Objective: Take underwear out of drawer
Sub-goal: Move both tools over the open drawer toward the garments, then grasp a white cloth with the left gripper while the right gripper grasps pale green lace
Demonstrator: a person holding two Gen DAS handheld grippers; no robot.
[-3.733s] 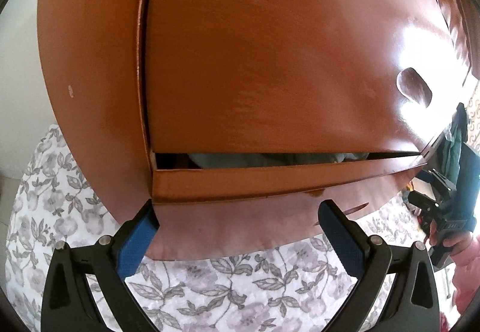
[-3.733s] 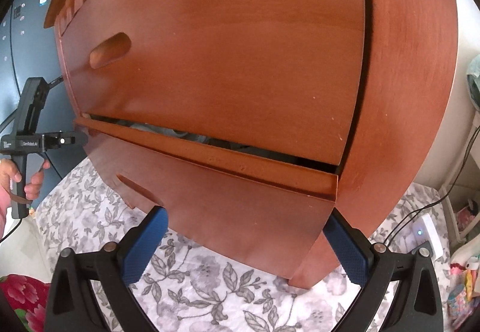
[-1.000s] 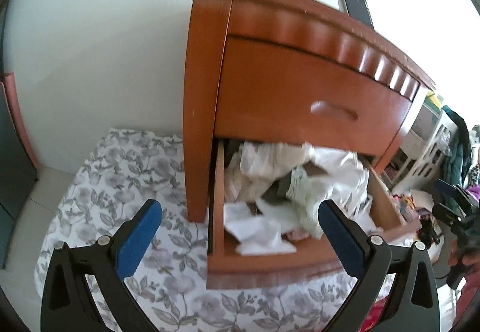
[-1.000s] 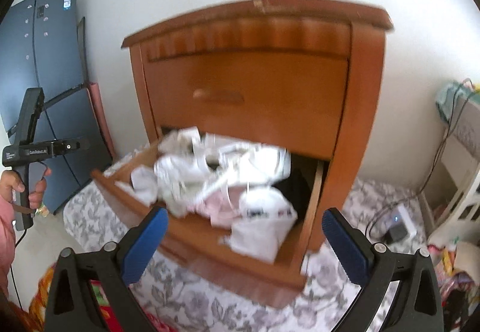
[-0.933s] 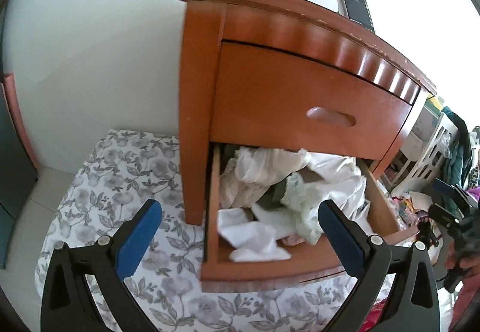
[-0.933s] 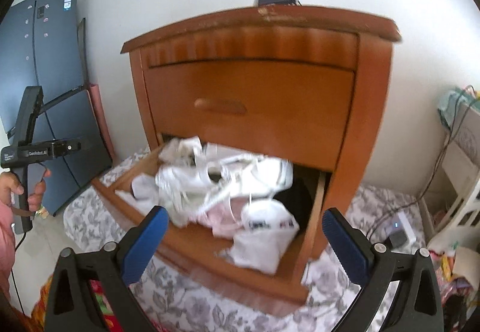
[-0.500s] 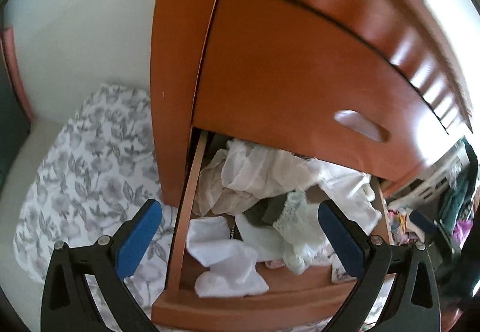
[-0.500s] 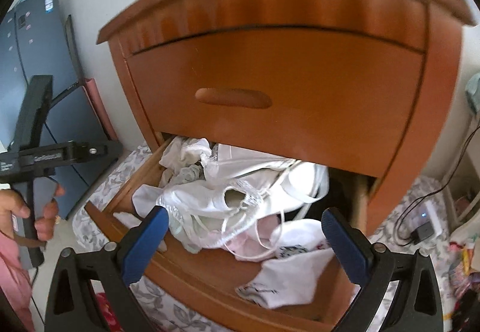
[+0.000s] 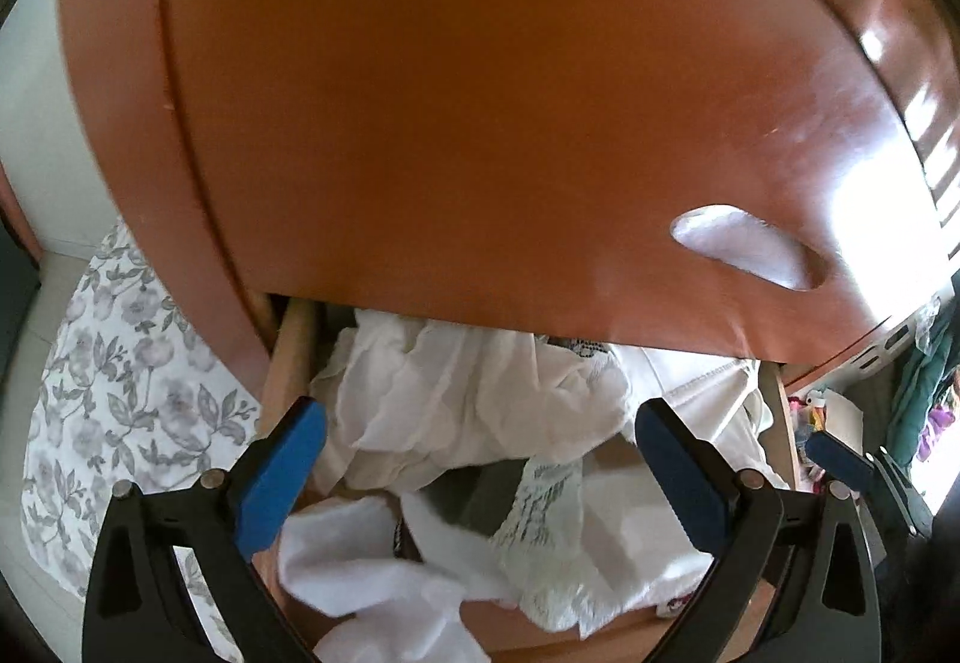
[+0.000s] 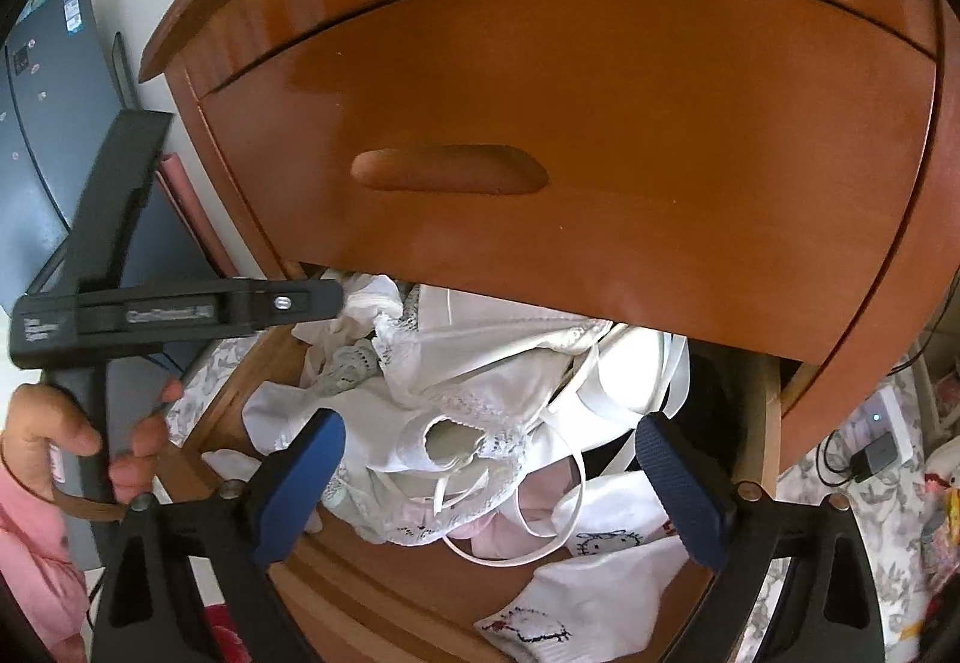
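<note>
- Both grippers have closed in on the open lower drawer [image 10: 372, 591] since half a second ago; the cabinet now fills each view and the heap of laundry sits right between the blue pads.
- Left gripper [image 9: 480, 459]: fingers [image 9: 282, 477] spread wide, released, nothing between them, hovering over the left end of the drawer above crumpled white fabric.
- Right gripper [image 10: 489, 474]: fingers [image 10: 681, 489] also spread wide and empty, poised over the middle of the pile.
- Underwear [image 10: 480, 411] lies in a loose white heap inside the drawer: lace-edged pieces, straps looping out, a pale pink item underneath, and a white piece with a small cartoon print near the front right.
- From the left wrist view the same underwear [image 9: 456, 411] shows as creased white cloth, with a lacy pale green piece [image 9: 546, 501] draped toward the front.
- At the left of the right wrist view, a hand [image 10: 72, 441] in a pink sleeve grips the handle of the other gripper's black body.
- Above the pile, the upper drawer front [image 10: 600, 135] is shut, its oval recessed handle [image 10: 450, 171] plain to see.
- Floral cloth [image 9: 120, 399] covers the floor beside the cabinet; a dark blue panel [image 10: 54, 123] stands at the far left.
</note>
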